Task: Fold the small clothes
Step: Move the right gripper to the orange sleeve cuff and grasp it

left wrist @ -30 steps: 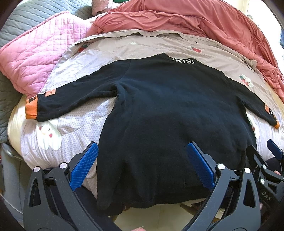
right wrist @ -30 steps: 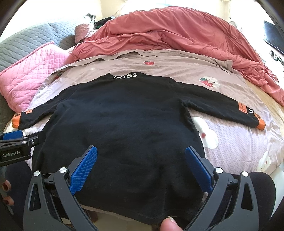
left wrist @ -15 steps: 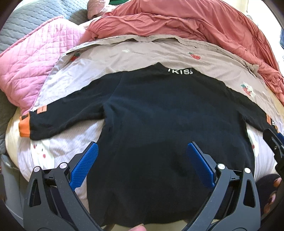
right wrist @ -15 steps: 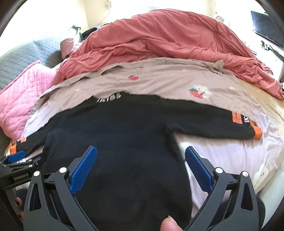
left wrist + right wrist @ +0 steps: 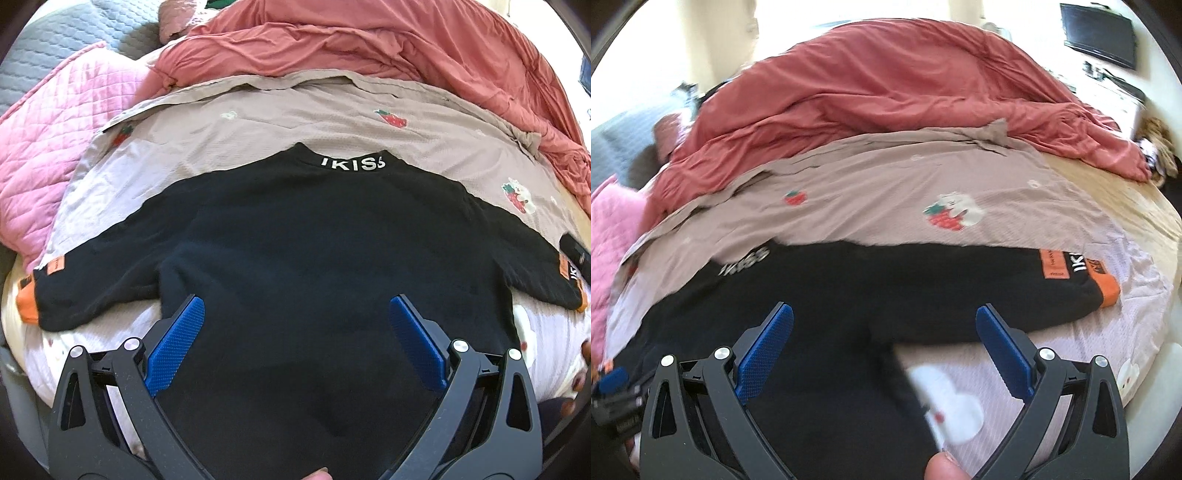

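The black sweater [image 5: 314, 251] lies flat on its front on the bed, spread over a light sheet [image 5: 258, 122] with strawberry pictures. Its collar [image 5: 351, 162] points away from us and its bottom edge hangs close to us, so its body runs straight out ahead, and its two sleeves stick out to the sides. Our left tongs [image 5: 295, 343] are spread wide over the lower middle of the sweater and pinch nothing. Our right tongs [image 5: 884, 345] are spread wide too, with nothing between them, and sit over the right side of the sweater. The right sleeve [image 5: 997, 284] with its orange cuff [image 5: 1106, 290] lies across just ahead of them, so we think the right tongs are nearer for folding that sleeve in. The left sleeve [image 5: 99, 280] ends near the bed's edge, beside a pink pillow [image 5: 48, 155]. A big red blanket [image 5: 886, 96] is piled behind the collar, well apart, so there is open sheet all around for folding.
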Tool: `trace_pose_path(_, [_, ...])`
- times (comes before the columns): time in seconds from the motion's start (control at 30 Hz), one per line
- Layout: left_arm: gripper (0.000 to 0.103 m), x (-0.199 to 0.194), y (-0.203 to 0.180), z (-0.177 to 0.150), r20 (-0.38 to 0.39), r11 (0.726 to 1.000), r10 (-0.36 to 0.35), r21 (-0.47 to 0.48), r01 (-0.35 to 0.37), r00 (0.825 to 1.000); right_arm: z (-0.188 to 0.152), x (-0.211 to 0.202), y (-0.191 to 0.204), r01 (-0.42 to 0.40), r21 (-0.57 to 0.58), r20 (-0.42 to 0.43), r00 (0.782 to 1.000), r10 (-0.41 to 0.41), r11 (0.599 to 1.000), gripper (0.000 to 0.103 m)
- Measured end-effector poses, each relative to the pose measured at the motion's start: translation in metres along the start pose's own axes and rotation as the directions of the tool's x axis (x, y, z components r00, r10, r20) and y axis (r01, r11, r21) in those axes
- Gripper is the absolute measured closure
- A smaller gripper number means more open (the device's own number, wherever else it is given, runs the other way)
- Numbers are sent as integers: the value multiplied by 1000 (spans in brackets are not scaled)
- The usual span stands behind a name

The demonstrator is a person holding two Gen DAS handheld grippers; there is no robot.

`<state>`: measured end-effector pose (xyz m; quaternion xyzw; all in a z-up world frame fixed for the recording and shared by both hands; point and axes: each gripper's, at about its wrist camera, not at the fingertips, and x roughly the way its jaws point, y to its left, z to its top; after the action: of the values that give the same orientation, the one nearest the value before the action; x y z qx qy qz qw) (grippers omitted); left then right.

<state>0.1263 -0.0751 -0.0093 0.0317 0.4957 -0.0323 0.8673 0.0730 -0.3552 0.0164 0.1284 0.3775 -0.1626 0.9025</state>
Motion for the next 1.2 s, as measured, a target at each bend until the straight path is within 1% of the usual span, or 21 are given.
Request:
trace_pose_path(0.1, [9,12,-8,8,-14,1000,-8,4,8,1000,13,21,-16,45,80,-4,999,-45,996,4])
trace_pose_path(0.23, [9,27,-19,18,-27,1000,-19,12,19,999,20,42,-38,94,158,-24,996,-91,983,4])
trace_pose_path(0.4, [9,46,-38,26,-34,999,-27,35,28,999,20,62,-73,167,226,-45,986,-161,960,4])
trace_pose_path(0.57, [9,64,-61,31,-41,997,-29,72,32,999,15,73,-113,211,322,-81,977,-195,923,4])
trace_pose_path(0.63, [9,69,-69,33,-42,996,-28,86,32,999,11,74,-130,235,365,-97,972,-214,901,4])
trace_pose_path(0.77, [9,82,-85,30,-39,993,-26,116,30,999,-2,76,-172,305,496,-158,952,-261,813,4])
trace_pose_path(0.8, [9,85,-89,30,-40,992,-28,120,32,999,-5,77,-182,314,526,-166,949,-267,791,4])
trace_pose_path(0.83, [9,88,-92,29,-40,991,-31,127,35,999,-6,77,-189,318,544,-170,948,-269,777,4])
trace_pose_path(0.9, [9,94,-99,26,-40,989,-29,142,34,999,-8,79,-204,310,587,-173,951,-258,748,4])
trace_pose_path(1.0, [9,104,-108,22,-47,986,-15,166,22,999,-10,84,-216,303,628,-185,953,-240,717,4])
trace_pose_path(1.07, [9,108,-110,20,-53,986,-16,167,24,998,-10,89,-225,300,645,-188,954,-235,702,4])
trace_pose_path(1.17, [9,115,-111,19,-51,985,-19,168,28,998,-12,96,-235,286,688,-187,958,-218,667,4])
trace_pose_path(1.2, [9,116,-112,19,-49,985,-18,168,26,999,-11,97,-236,284,693,-184,959,-218,663,5])
